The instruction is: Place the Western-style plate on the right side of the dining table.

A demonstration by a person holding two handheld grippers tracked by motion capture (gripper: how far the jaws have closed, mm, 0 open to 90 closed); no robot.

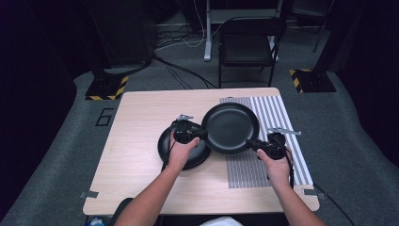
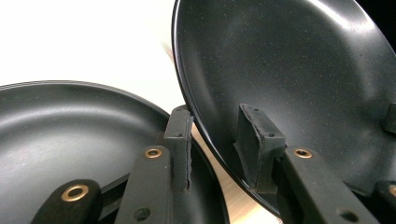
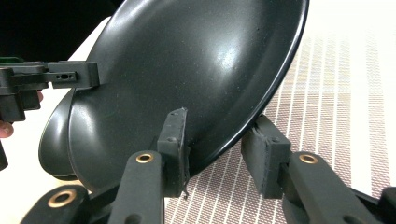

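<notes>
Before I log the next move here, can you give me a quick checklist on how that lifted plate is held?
1. Left gripper clamped on the upper plate rim: ok, one pad on each side.
2. Right gripper clamped on the opposite rim: ok.
3. Upper plate lifted off the lower plate: ok, tilted in the gripper views.
4. Striped mat bare beyond the plate: ok.
5. Upper plate's left rim apart from the lower plate: cannot tell.
</notes>
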